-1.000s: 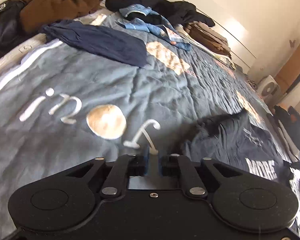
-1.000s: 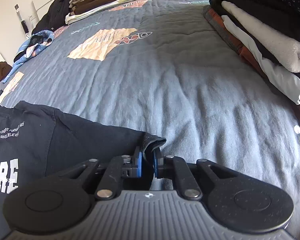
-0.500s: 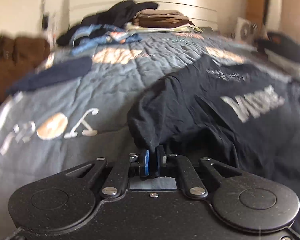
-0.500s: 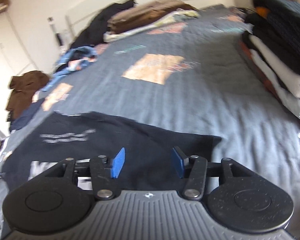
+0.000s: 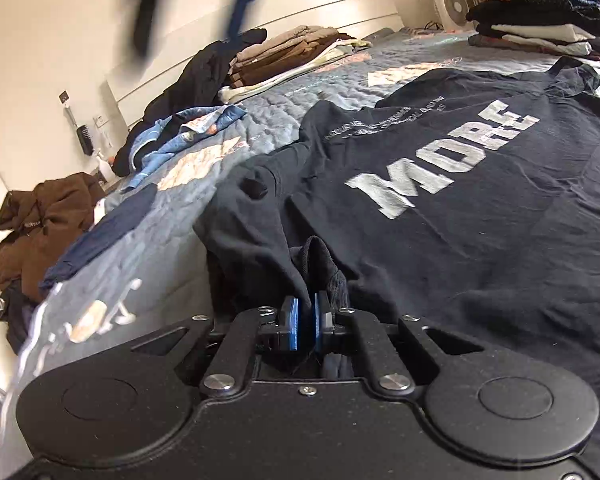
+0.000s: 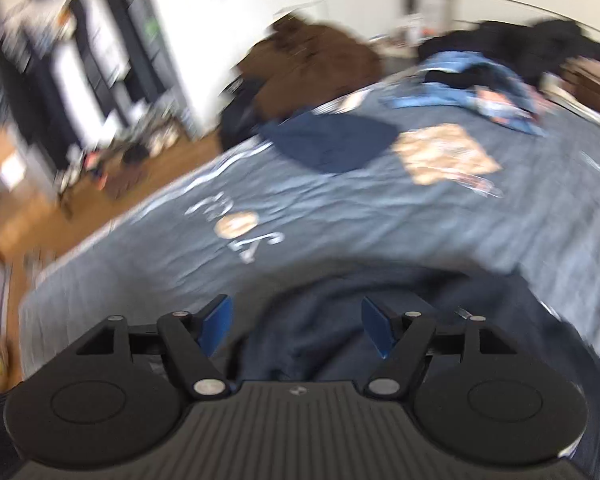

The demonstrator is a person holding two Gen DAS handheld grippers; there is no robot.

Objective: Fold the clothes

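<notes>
Bedroom clutter rings a wide bed [image 5: 268, 92] under a grey-blue quilt, folded stacks lying at twelve and two o'clock in the left wrist view and a brown jacket [image 5: 40, 224] slumped at nine. Spread across the quilt, filling the frame from the centre out to three o'clock, lies the black T-shirt [image 5: 480, 208], its "MORE" print facing up. At six o'clock the left claw [image 5: 305, 322] is pinched tight on a bunched edge of that shirt, cloth rising straight out from between the blue pads. In the blurred right wrist view the right claw [image 6: 296, 326] has its jaws opening, nothing gripped between them; dark fabric, probably the same shirt, lies below it at six o'clock. With only one corner held, a pull from here would likely drag the shirt askew and wrinkle the print side, or the thick wad could slip from the narrow pinch. The right claw would probably need a matching hold first.
</notes>
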